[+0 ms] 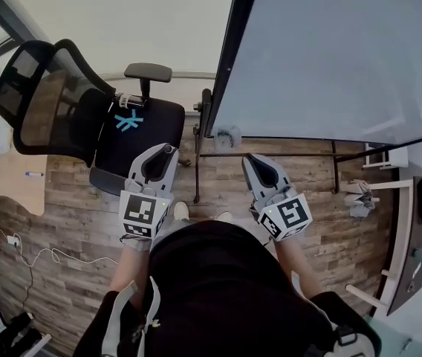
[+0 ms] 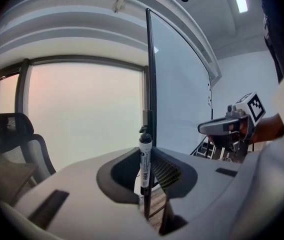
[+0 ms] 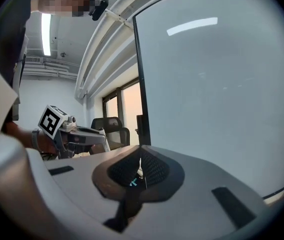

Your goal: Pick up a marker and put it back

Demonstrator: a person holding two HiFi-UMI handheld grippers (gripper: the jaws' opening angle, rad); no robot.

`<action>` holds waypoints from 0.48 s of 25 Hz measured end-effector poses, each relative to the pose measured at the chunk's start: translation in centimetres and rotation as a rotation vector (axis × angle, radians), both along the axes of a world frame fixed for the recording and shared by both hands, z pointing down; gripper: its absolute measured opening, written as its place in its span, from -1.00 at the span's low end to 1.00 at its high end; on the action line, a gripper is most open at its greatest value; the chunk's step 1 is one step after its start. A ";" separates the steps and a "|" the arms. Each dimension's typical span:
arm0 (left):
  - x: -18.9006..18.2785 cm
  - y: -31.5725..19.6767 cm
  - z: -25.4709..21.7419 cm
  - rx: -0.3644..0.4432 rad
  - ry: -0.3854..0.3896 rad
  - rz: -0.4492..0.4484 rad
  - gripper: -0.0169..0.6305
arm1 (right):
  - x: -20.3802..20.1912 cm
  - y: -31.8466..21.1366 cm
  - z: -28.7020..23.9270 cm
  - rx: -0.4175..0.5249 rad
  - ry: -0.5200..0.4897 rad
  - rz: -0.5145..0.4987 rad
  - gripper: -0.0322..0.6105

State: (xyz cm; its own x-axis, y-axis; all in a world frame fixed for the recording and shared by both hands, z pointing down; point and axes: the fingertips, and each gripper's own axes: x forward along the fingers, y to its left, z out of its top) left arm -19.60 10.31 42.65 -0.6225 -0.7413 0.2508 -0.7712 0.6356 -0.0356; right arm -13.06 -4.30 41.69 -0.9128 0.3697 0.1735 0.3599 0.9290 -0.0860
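A white marker [image 2: 144,164] with a black cap stands upright between the jaws of my left gripper [image 1: 171,149], which is shut on its lower part. Its cap rises above the jaw tips. In the head view the marker is not clear at the gripper's tip. My right gripper [image 1: 247,157] is level with the left one, about a hand's width to its right. It is shut, with nothing between its jaws. Both grippers point toward the left edge of a large whiteboard [image 1: 330,50]. Each gripper view shows the other gripper off to the side.
A black mesh office chair [image 1: 133,136] with a blue star mark on the seat stands ahead on the left. Something short, black and white [image 1: 129,100] lies at the back of its seat. A light desk [image 1: 10,177] is far left and white shelving [image 1: 408,236] stands at right. A cable [image 1: 40,255] runs over the wood floor.
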 end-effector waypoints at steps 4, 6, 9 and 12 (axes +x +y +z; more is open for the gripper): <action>0.2 2.0 0.8 -0.003 0.022 -0.042 -0.73 | -0.6 1.9 0.0 0.002 0.000 -0.049 -0.85; 0.2 2.9 0.9 0.003 0.021 -0.061 -0.73 | -0.8 2.9 0.0 0.004 0.001 -0.074 -0.85; 0.4 4.1 1.4 -0.001 0.028 -0.089 -0.73 | -1.1 4.1 0.0 0.008 0.003 -0.107 -0.85; 0.6 5.1 1.7 0.001 0.030 -0.114 -0.73 | -1.2 5.1 0.0 0.011 0.003 -0.135 -0.85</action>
State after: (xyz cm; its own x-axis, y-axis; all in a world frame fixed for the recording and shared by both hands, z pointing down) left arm -18.99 15.41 44.31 -0.6952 -0.6660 0.2705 -0.6943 0.7196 -0.0129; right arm -14.30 0.80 41.68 -0.8543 0.4872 0.1812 0.4815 0.8730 -0.0776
